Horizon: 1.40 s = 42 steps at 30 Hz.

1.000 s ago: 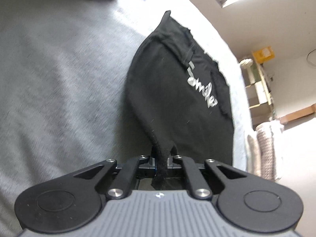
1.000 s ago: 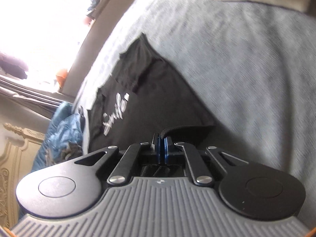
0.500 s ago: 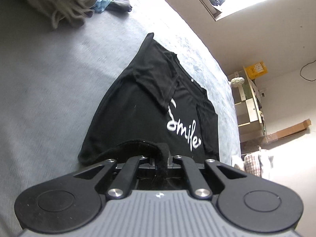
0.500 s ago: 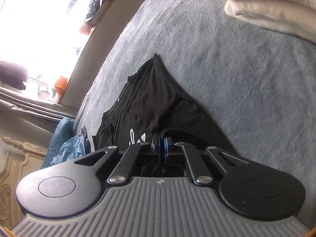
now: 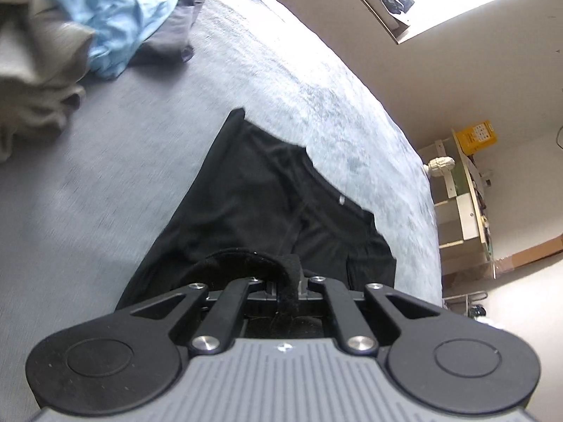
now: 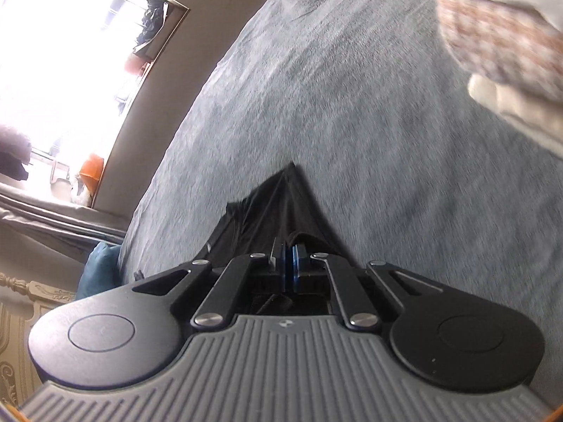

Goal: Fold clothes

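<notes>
A black T-shirt [image 5: 253, 193] lies on the grey bed cover [image 5: 105, 176], stretching away from me toward the bed's far edge. My left gripper [image 5: 288, 288] is shut on the shirt's near hem, which bunches up over the jaws. In the right wrist view the same black shirt [image 6: 274, 211] narrows to a point ahead. My right gripper [image 6: 289, 267] is shut on its near edge, blue pads pressed together on the cloth. The white lettering on the shirt is hidden.
A heap of unfolded clothes, beige [image 5: 35, 81] and light blue [image 5: 116, 10], lies at the left. A stack of folded items [image 6: 506, 42] sits at the right. A shelf unit [image 5: 461, 204] stands beyond the bed. A bright window [image 6: 63, 52] is at the left.
Both grippers have carried the held hem forward over the shirt. The white lettering is now covered and the visible shirt is shorter. The clothes heap and the folded stack appear closer.
</notes>
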{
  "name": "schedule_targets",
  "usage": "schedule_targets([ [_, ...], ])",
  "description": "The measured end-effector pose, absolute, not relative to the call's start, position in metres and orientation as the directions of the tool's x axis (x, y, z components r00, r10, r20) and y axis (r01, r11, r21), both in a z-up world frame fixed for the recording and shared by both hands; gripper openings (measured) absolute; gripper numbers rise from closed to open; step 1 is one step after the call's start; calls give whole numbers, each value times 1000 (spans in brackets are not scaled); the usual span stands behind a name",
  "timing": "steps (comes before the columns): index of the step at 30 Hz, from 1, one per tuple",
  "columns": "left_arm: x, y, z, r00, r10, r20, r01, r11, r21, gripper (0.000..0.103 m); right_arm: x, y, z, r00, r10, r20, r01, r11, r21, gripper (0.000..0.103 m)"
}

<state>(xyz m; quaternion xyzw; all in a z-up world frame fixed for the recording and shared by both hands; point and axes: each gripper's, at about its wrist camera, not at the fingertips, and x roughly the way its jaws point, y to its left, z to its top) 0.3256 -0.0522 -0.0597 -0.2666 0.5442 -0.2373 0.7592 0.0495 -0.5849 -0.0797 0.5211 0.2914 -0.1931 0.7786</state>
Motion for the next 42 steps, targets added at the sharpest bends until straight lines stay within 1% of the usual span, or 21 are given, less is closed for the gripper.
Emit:
schedule_targets([
  [5, 365, -74, -82, 290, -618, -731, 50, 772, -633, 5, 84, -612, -98, 750, -8, -662, 616, 373, 694, 2],
  [8, 382, -82, -108, 271, -592, -759, 11, 790, -613, 10, 103, -621, -119, 744, 9, -668, 616, 378, 691, 2],
  [10, 391, -81, -129, 250, -583, -773, -62, 787, -614, 32, 106, -625, -133, 744, 18, -668, 620, 355, 700, 5],
  [11, 393, -77, -137, 252, -587, -769, -101, 774, -625, 35, 103, -626, -139, 742, 15, -670, 626, 339, 702, 6],
  [12, 394, -73, -142, 262, -598, -757, -134, 755, -642, 36, 101, -627, -144, 741, 12, -672, 633, 322, 704, 10],
  [13, 394, -67, -144, 277, -617, -737, -156, 727, -668, 41, 99, -628, -150, 739, 9, -673, 639, 306, 706, 15],
  [14, 392, -62, -145, 295, -638, -711, -172, 697, -697, 44, 97, -629, -156, 738, 6, -675, 645, 289, 707, 27],
  [15, 390, -56, -144, 314, -652, -690, -183, 672, -718, 51, 94, -630, -161, 736, 3, -677, 651, 272, 709, 31],
  [16, 386, -50, -142, 335, -659, -673, -191, 652, -734, 54, 92, -631, -167, 734, 0, -679, 656, 255, 710, 32],
  [17, 382, -43, -140, 356, -662, -659, -201, 635, -746, 54, 89, -631, -171, 734, -5, -679, 660, 239, 712, 34],
  [18, 375, -36, -136, 373, -664, -648, -208, 621, -756, 54, 80, -629, -167, 744, -21, -668, 654, 229, 721, 39],
  [19, 367, -30, -132, 387, -667, -637, -211, 609, -765, 54, 71, -624, -162, 754, -34, -655, 646, 216, 732, 42],
  [22, 339, -12, -120, 410, -672, -617, -216, 585, -782, 54, 43, -601, -148, 798, -30, -602, 599, 162, 784, 45],
  [24, 315, -8, -117, 371, -675, -637, -209, 608, -766, 54, 27, -576, -146, 823, 22, -567, 561, 116, 819, 48],
  [26, 292, -6, -122, 318, -689, -651, -232, 609, -758, 54, 18, -543, -152, 819, 112, -563, 557, 81, 827, 48],
  [29, 260, -9, -141, 255, -693, -675, -273, 618, -737, 54, 9, -487, -174, 788, 223, -574, 586, 15, 810, 48],
  [32, 243, -14, -162, 229, -651, -724, -304, 658, -689, 54, -6, -451, -203, 758, 244, -604, 635, -65, 770, 48],
  [33, 240, -14, -169, 234, -636, -735, -314, 666, -676, 54, -9, -447, -208, 765, 219, -606, 634, -84, 769, 47],
  [36, 243, -12, -180, 295, -620, -727, -328, 649, -687, 54, -18, -437, -223, 780, 141, -609, 625, -136, 769, 46],
  [41, 257, -21, -180, 391, -571, -722, -265, 682, -682, 54, -10, -441, -229, 829, -11, -559, 549, -168, 819, 46],
  [42, 259, -25, -180, 396, -561, -727, -246, 698, -673, 51, -8, -441, -232, 838, -35, -544, 530, -184, 828, 46],
])
